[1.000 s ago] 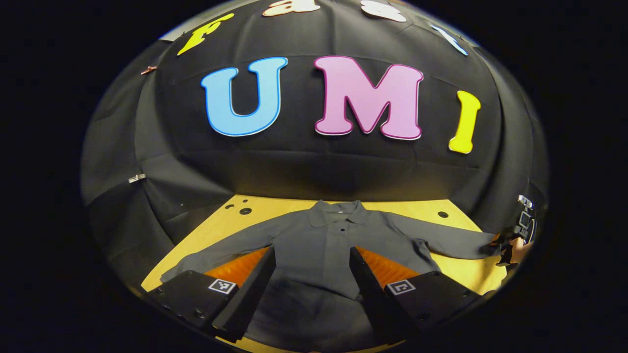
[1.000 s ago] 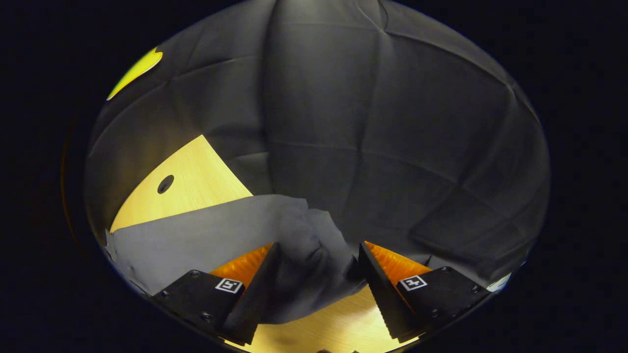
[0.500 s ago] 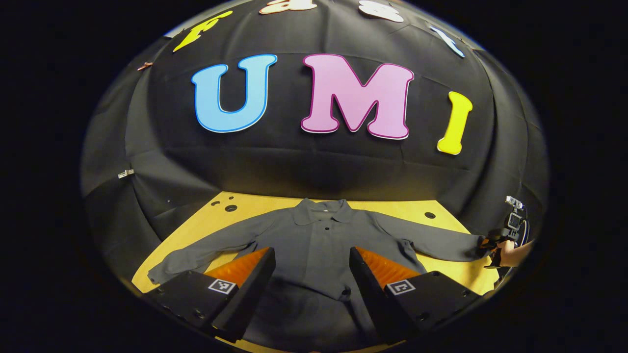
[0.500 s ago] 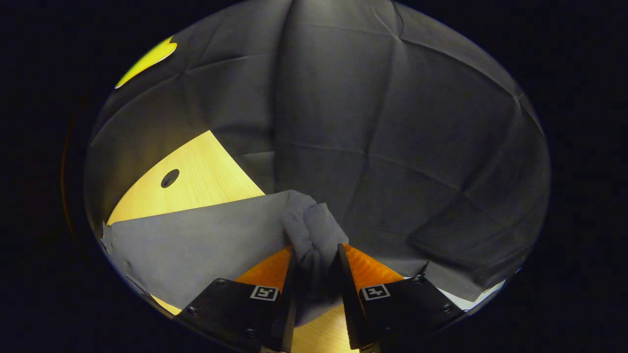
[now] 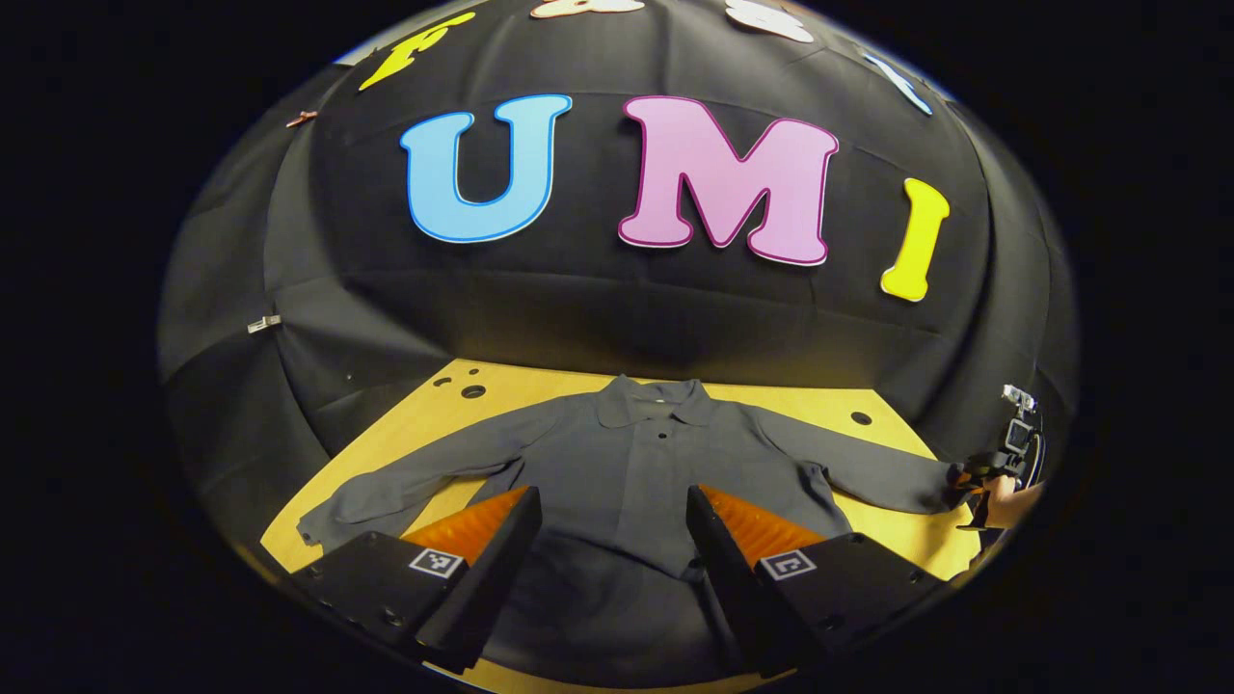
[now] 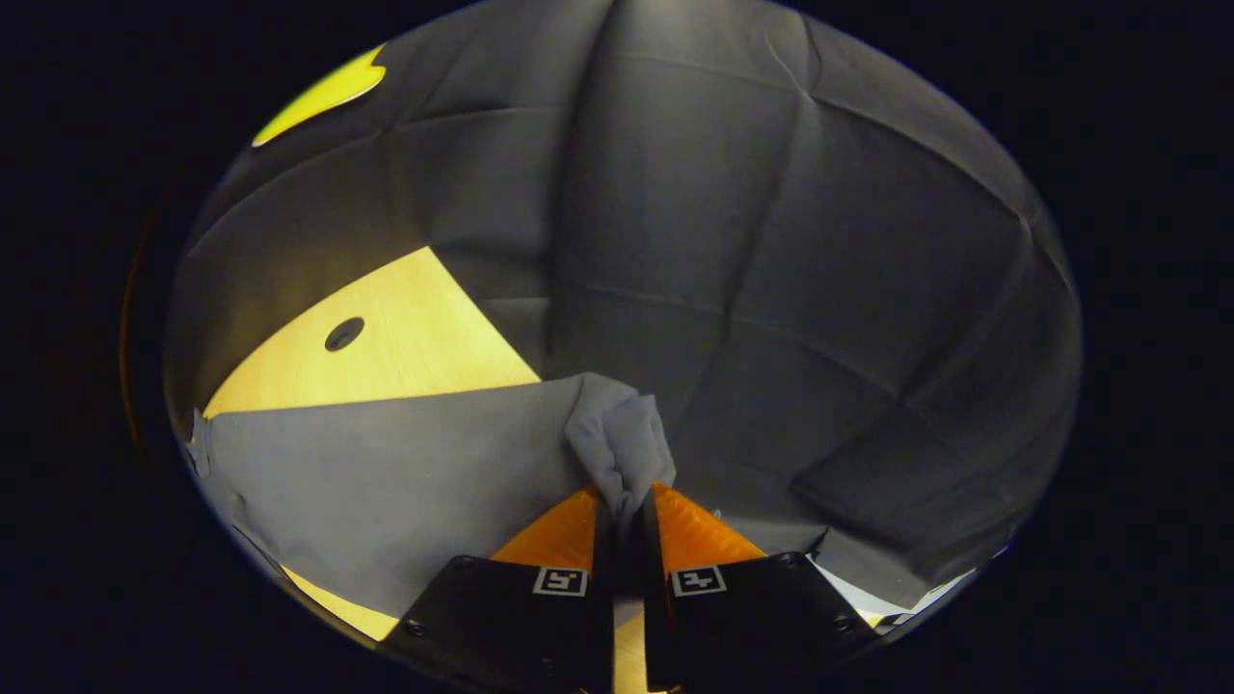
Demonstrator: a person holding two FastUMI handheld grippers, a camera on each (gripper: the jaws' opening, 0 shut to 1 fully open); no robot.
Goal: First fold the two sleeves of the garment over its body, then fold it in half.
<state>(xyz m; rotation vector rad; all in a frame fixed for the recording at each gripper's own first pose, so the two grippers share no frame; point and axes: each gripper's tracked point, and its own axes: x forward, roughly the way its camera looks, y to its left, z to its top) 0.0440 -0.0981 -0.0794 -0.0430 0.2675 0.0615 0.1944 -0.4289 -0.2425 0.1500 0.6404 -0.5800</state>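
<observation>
A dark grey collared shirt (image 5: 641, 482) lies flat on the yellow wooden table (image 5: 897, 535), sleeves spread out to both sides. My left gripper (image 5: 613, 496) hovers open over the shirt's lower body, its fingers apart with only flat cloth beneath. In the right gripper view my right gripper (image 6: 625, 501) is shut on the bunched cuff (image 6: 622, 448) of the right sleeve (image 6: 386, 482). The left gripper view shows that other gripper (image 5: 1003, 463) and a hand (image 5: 1012, 501) at the far right sleeve end. The left sleeve (image 5: 405, 487) lies loose on the table.
The black cloth wall (image 5: 627, 328) rises right behind the table's back edge. Small round holes (image 5: 472, 391) mark the tabletop at the back corners, one also in the right gripper view (image 6: 344, 333). Bare table (image 6: 386, 357) lies beyond the right sleeve.
My right gripper has gone from wide open to shut on the right sleeve's cuff. The left gripper has only shifted slightly and stays open.
</observation>
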